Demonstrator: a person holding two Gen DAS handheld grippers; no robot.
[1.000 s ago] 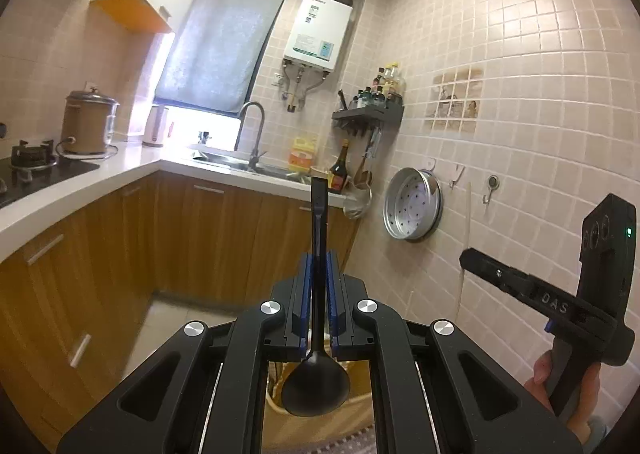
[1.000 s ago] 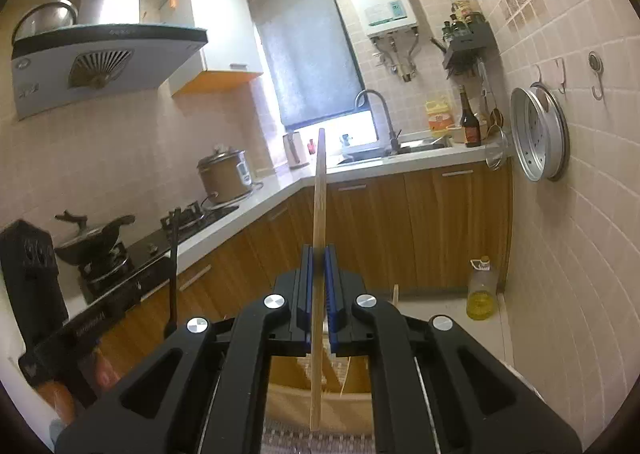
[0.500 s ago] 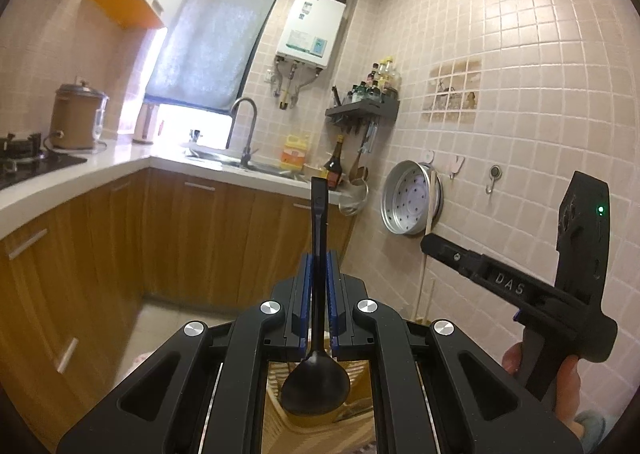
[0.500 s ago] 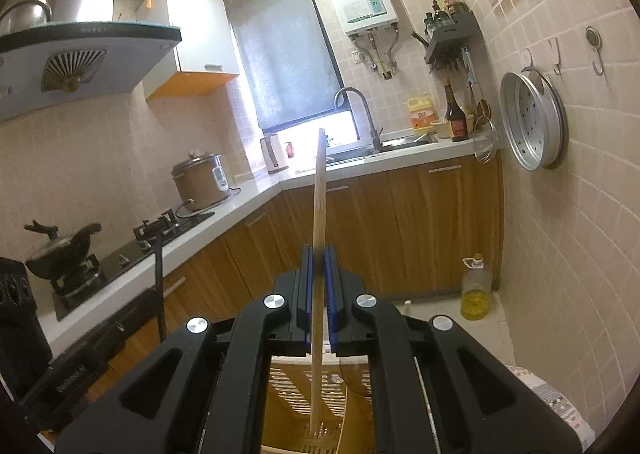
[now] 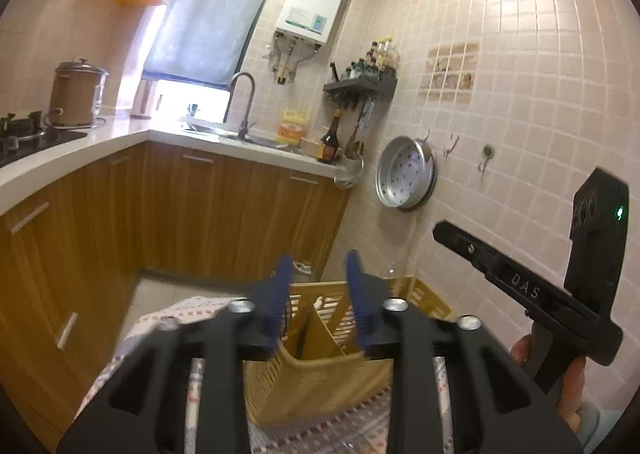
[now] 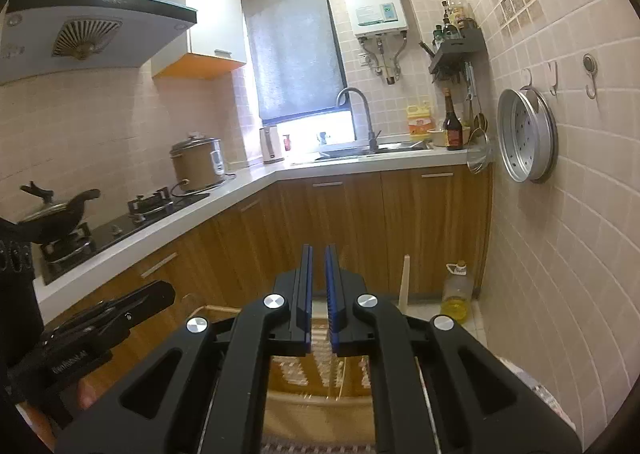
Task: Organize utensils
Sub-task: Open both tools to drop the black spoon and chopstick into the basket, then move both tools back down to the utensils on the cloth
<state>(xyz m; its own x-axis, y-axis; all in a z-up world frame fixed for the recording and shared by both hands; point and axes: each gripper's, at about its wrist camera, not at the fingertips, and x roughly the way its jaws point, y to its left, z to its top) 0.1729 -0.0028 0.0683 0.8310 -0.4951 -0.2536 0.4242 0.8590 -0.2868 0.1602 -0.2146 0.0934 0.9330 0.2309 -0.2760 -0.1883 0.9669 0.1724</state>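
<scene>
My left gripper (image 5: 316,266) is open and empty above a tan slatted utensil basket (image 5: 320,382). A black utensil handle (image 5: 303,334) stands inside the basket's compartment. My right gripper (image 6: 319,254) is slightly open with a narrow gap and holds nothing; it hangs over the same basket (image 6: 316,402). A pale wooden stick (image 6: 405,280) stands upright at the basket's right side. The right gripper's body also shows in the left wrist view (image 5: 520,286), and the left one in the right wrist view (image 6: 100,318).
The basket rests on a patterned cloth (image 5: 176,318). Wooden cabinets (image 6: 360,222) and a white counter (image 6: 248,178) run left and behind. A tiled wall (image 6: 560,214) with a hanging steamer tray (image 6: 526,136) is close on the right. An oil bottle (image 6: 456,292) stands on the floor.
Both grippers have opened. The black ladle has left my left gripper and the wooden stick has left my right one; both now stand in the basket. Both grippers have tilted down.
</scene>
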